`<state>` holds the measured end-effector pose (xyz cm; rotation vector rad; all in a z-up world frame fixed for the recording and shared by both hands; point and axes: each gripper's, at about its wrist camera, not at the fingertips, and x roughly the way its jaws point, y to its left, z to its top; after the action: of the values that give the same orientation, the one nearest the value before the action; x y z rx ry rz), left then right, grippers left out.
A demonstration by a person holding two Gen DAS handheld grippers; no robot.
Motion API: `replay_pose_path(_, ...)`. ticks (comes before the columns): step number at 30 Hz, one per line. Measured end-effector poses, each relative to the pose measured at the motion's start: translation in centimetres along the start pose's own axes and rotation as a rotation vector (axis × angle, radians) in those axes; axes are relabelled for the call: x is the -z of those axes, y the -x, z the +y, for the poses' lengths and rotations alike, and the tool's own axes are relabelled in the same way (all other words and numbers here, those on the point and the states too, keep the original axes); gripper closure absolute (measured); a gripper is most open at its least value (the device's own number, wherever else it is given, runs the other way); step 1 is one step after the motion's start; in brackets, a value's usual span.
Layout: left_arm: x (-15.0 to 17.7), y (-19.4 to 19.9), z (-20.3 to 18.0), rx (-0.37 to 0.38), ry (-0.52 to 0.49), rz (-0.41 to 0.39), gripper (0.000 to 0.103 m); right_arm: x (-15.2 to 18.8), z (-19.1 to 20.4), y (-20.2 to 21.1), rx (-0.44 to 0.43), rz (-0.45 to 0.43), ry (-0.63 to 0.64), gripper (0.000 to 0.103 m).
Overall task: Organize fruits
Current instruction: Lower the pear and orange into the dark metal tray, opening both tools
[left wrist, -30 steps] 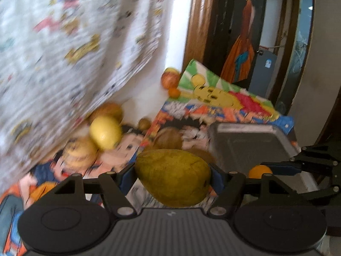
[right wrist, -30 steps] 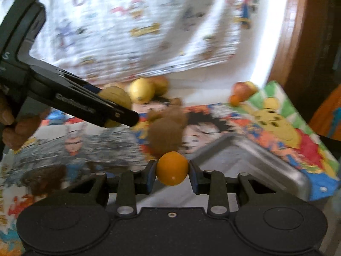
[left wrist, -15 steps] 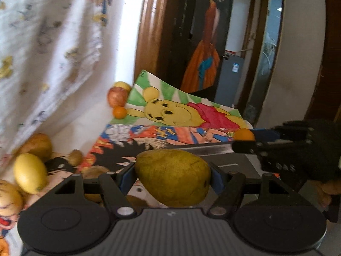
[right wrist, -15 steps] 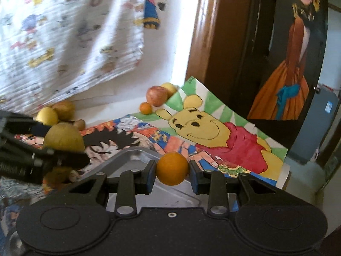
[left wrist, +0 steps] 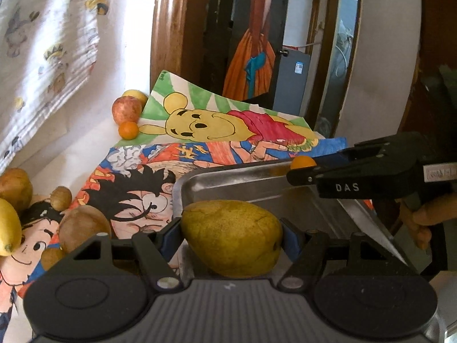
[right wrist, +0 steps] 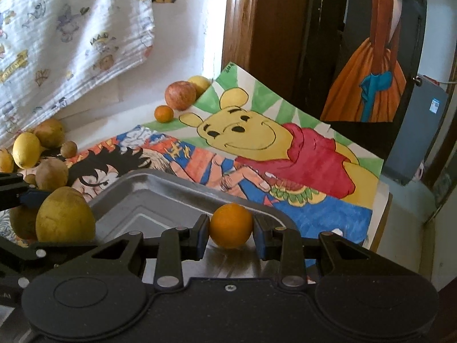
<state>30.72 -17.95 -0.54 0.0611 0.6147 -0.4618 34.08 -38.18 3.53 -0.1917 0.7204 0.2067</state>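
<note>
Left tool: clamped on a yellow-green pear, held over the near left corner of the metal tray.
Right tool: clamped on a small orange, above the tray's far rim.
Loose fruit: apple and second small orange near the wall; lemon at left.
Tabletop: covered with cartoon drawings.
</note>
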Motion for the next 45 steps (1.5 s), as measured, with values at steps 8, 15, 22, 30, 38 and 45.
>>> replay_pose_path(8,0.1,-0.3,-0.7,-0.027,-0.050,0.014,0.028,0.4,-0.2,-0.4,-0.004,0.007,-0.010,0.068)
replay_pose_path(15,0.3,-0.2,-1.1,-0.035,-0.080,0.017,0.025,0.3,-0.4,0.0,-0.013,0.000,-0.028,0.066)
replay_pose_path(22,0.0,1.3,-0.6,-0.026,-0.044,-0.013,0.021,0.0,-0.1,1.7,-0.014,-0.034,-0.017,0.060)
replay_pose_path(30,-0.3,4.9,0.1,-0.048,0.016,-0.083,0.011,-0.2,0.3,4.8,-0.009,-0.103,-0.033,0.046)
replay_pose_path(38,0.5,9.6,1.5,-0.116,0.109,-0.152,0.000,0.1,1.9,8.7,-0.020,-0.172,-0.041,0.025)
replay_pose_path(45,2.1,13.0,2.5,-0.151,0.165,-0.163,0.000,0.8,4.3,12.5,-0.027,-0.217,-0.046,0.009)
